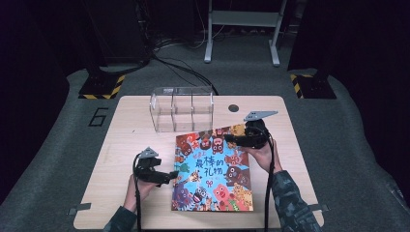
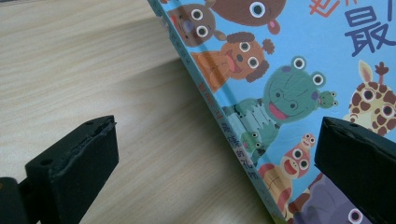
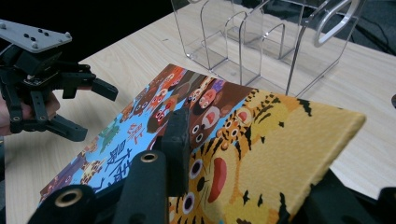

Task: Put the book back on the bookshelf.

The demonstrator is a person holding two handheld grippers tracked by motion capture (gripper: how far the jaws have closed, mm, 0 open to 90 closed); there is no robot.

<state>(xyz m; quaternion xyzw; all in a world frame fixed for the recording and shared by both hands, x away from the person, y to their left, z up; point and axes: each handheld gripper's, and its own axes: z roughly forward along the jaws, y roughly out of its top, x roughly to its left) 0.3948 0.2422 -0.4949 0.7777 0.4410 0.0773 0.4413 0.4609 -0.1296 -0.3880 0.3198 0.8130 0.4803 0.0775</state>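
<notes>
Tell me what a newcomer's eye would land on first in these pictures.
The bright picture book with cartoon animals on its cover lies on the pale wooden table, its far right corner pinched by the right claw. Behind it stands a clear acrylic divider rack. The left claw gapes open at the book's left edge.

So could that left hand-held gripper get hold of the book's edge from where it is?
Probably yes: the left hand-held gripper is open, straddling the book spine, with nothing between.
</notes>
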